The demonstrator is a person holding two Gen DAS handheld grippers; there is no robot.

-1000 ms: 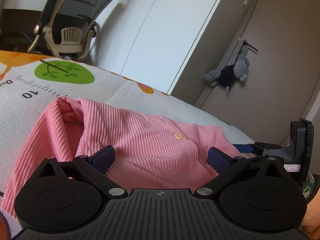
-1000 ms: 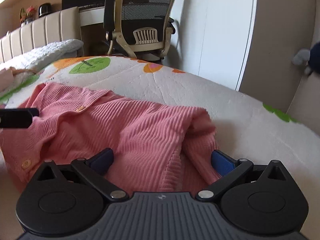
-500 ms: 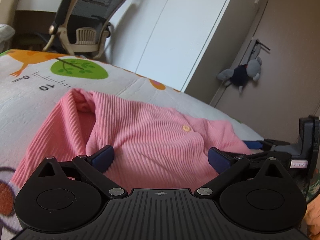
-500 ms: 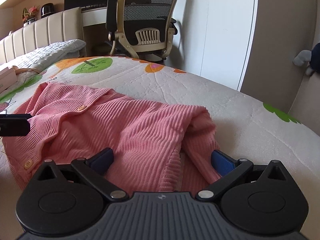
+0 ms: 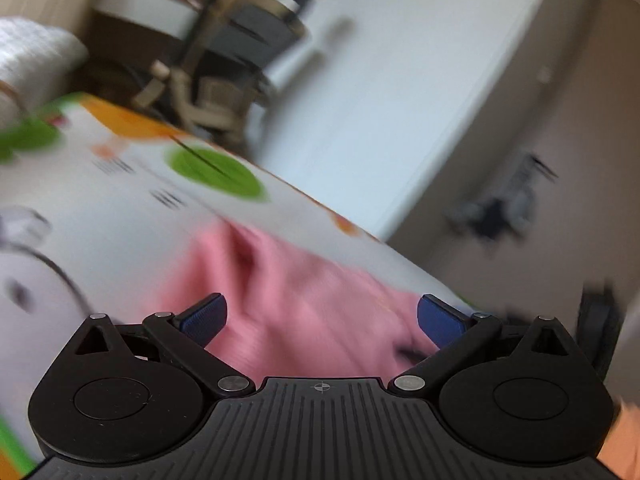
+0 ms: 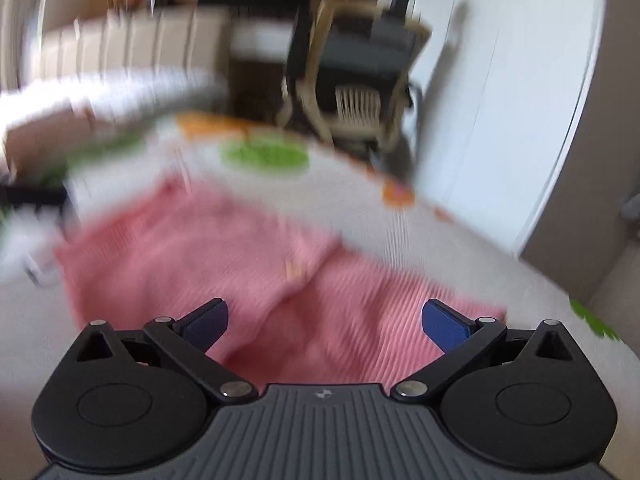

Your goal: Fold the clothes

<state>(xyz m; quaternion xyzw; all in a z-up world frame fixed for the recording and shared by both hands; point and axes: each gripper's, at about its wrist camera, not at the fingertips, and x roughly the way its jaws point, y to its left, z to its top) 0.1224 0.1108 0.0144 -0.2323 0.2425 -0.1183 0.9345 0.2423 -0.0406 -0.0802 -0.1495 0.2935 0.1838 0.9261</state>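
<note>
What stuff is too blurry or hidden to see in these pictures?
- Pink cardigan: both views motion-blurred; buttons and folds unclear, near edge hidden behind each gripper body.
- Grey toy on the door: left view, a smear.
- Office chair: blurred in both.
- Left gripper: right view, cut by the edge.

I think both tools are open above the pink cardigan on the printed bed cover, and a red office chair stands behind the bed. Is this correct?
Not fully. The office chair is not red: its frame is beige and its back is dark mesh, as the right wrist view shows despite the blur. The rest holds: the left tool and right tool are both open above the pink cardigan on the printed bed cover.
</note>
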